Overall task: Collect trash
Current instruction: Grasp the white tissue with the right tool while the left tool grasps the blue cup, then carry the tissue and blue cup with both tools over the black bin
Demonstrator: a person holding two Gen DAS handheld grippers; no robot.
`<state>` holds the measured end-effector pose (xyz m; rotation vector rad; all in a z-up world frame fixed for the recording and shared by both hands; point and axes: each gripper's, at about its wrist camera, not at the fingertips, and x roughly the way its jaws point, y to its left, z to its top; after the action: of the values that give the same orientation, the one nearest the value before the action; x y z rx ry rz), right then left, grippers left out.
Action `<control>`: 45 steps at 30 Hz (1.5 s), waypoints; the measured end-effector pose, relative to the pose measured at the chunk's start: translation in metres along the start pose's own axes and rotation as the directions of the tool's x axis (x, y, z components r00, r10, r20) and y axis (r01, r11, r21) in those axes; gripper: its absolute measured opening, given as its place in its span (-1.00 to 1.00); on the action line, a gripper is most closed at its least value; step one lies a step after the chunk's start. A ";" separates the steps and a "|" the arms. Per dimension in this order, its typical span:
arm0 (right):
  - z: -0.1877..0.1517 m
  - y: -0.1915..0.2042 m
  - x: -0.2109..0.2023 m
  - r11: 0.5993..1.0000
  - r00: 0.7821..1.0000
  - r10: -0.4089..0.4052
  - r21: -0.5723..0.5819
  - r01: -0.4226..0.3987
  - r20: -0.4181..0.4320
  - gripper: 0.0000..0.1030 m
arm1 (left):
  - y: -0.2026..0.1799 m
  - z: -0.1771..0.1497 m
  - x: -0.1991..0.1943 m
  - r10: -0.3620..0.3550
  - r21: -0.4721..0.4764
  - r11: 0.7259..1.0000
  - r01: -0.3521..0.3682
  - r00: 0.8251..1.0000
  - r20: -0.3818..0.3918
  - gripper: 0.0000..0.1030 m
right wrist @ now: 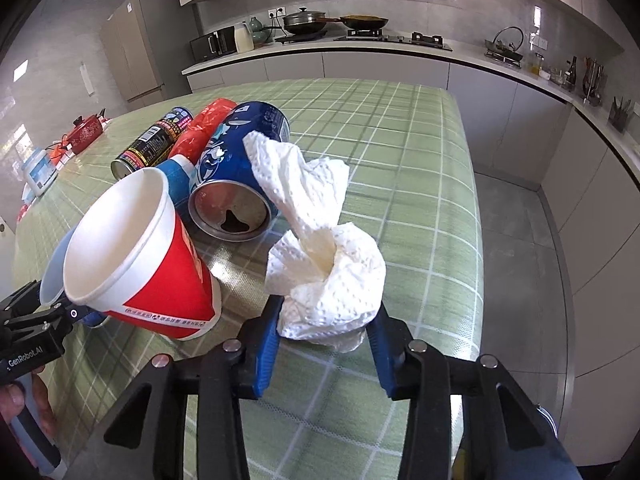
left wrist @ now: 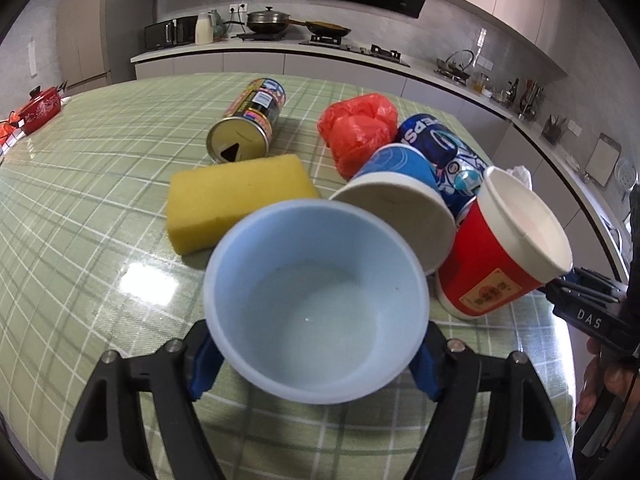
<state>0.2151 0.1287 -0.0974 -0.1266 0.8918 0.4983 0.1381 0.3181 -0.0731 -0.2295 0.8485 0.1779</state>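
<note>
Gripping a crumpled paper towel (right wrist: 326, 280) in the right gripper (right wrist: 326, 344) near the table's (right wrist: 420, 160) right edge while the left gripper (left wrist: 316, 356) clamps a pale blue plastic cup (left wrist: 316, 300); next, I judge, lift the towel clear and drop it into that cup.

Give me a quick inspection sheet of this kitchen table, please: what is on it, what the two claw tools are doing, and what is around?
Surface: table with green checked cloth.
Job's things: white paper towel; red paper cup, blue paper cup, Pepsi can and dark can lying on their sides; red plastic bag.
Clutter: yellow sponge; red pot at the far edge.
Grippers: left gripper holds a light blue bowl between its fingers; right gripper is shut on the paper towel.
Cables: nothing seen.
Surroundings: counter with stove, pans and microwave.
</note>
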 end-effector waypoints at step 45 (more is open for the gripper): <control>-0.098 -0.075 -0.147 0.991 0.995 -0.080 0.108 0.072 0.063 -0.19 | -0.128 -0.049 -0.073 -0.130 0.184 0.975 0.123 0.991 0.028 0.50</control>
<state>0.1033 -0.0210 -0.0530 -0.0465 0.8423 0.3813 0.0873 0.1773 -0.0327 -0.1073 0.8027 -0.0153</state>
